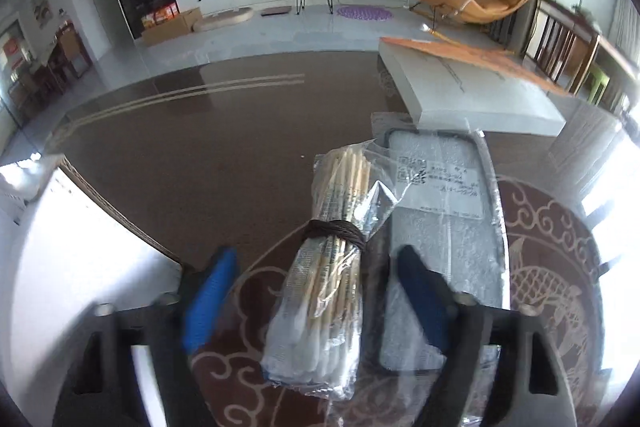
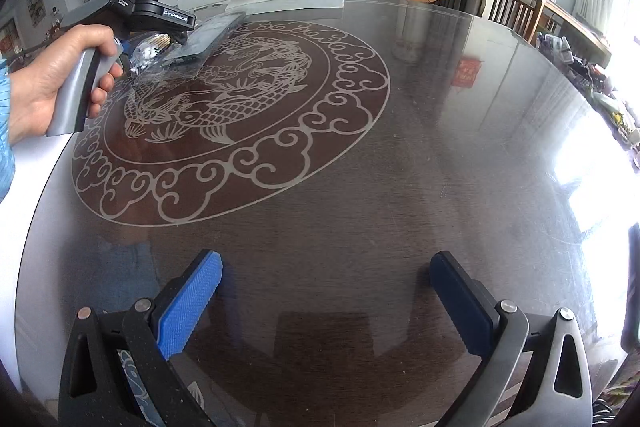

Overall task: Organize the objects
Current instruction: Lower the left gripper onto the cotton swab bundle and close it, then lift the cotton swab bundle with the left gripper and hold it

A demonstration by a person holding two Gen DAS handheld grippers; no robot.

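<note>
Round table (image 2: 360, 147) bears bagged cotton swabs (image 1: 320, 287) beside bagged phone case (image 1: 440, 227)

Round table (image 2: 360, 167) — swab packet (image 1: 320, 267), phone case (image 1: 440, 227), white box (image 1: 472, 83).

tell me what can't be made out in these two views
- Label text on the bagged grey pad, left wrist view: too small and blurred.
- Whether the left gripper presses the swab bundle: fingers motion-blurred.
- Swab bundle, right wrist view: mostly hidden by the gripper body.
- Right gripper: open, empty.
</note>
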